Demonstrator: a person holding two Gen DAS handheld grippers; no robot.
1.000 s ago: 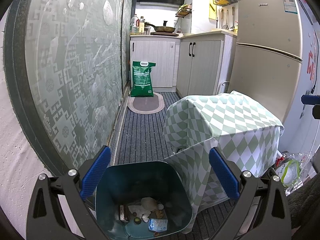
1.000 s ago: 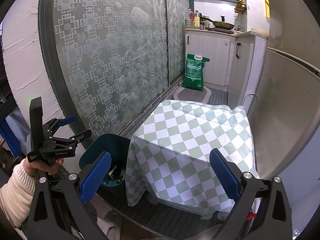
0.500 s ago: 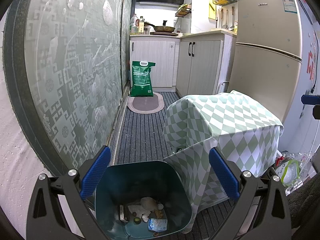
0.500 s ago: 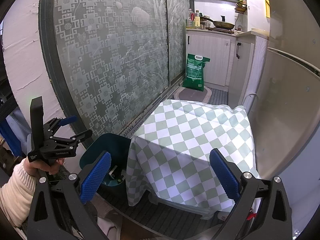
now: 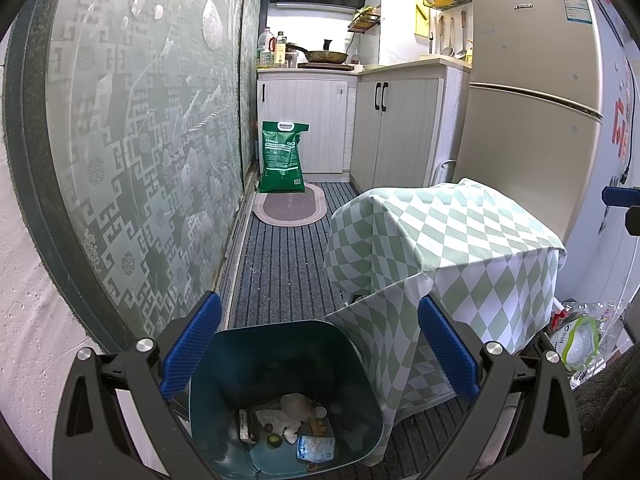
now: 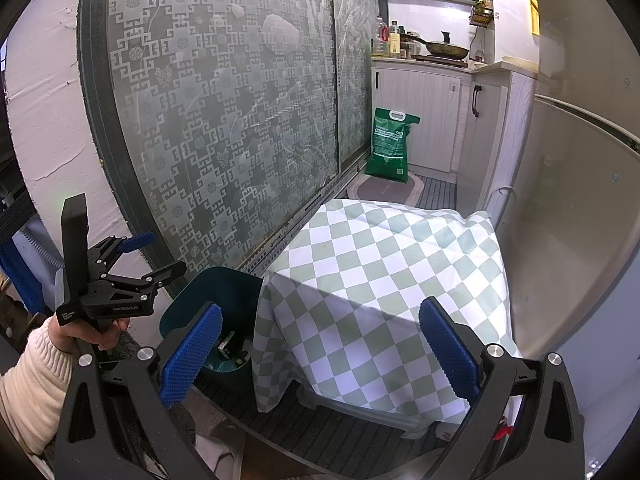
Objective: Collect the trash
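Left gripper (image 5: 318, 352): jaws apart, empty, above bin (image 5: 280, 344) | Right gripper (image 6: 320, 354): jaws apart, empty, facing cloth (image 6: 384, 292) | Trash (image 5: 290, 426): on bin floor | Risk: cloth overhanging bin rim may snag a finger.

Home kitchen: fridge (image 5: 532, 112), cabinets (image 5: 392, 128), pan (image 5: 320, 55) on counter.

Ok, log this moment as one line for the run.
left gripper: open, empty, above teal trash bin | right gripper: open, empty, facing checkered tablecloth | bin: trash inside
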